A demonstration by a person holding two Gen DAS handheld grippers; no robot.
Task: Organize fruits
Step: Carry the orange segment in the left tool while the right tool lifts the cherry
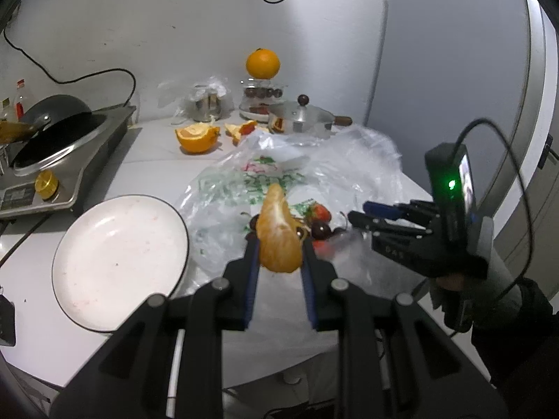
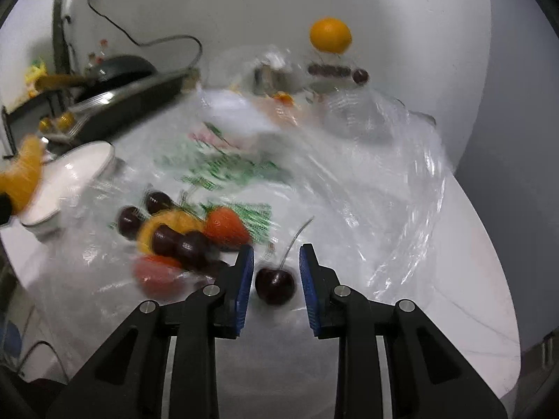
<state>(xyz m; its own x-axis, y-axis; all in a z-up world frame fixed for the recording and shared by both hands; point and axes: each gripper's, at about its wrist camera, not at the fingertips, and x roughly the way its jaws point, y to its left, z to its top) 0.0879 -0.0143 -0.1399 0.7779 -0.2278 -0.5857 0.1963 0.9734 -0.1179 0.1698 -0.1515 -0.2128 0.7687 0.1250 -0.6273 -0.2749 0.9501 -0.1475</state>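
Note:
My left gripper [image 1: 279,241] is shut on a peeled orange piece [image 1: 277,234] and holds it above the plastic bag [image 1: 314,174], just right of the empty white plate [image 1: 118,258]. My right gripper [image 2: 276,255] is open, its jaws either side of a dark cherry [image 2: 275,285] with a long stem, on the plastic bag [image 2: 367,192]. It also shows in the left wrist view [image 1: 360,213]. More cherries [image 2: 181,241], strawberries [image 2: 225,225] and orange peel [image 2: 174,223] lie on the bag to its left. The plate [image 2: 70,174] and the held orange piece [image 2: 22,171] show at far left.
A gas stove with a black wok [image 1: 59,129] stands at the left. At the back are a half-peeled orange [image 1: 197,136], a steel pot [image 1: 300,120], a steel cup [image 1: 206,106] and a whole orange [image 1: 262,63] on a glass jar. The right wrist view is motion-blurred.

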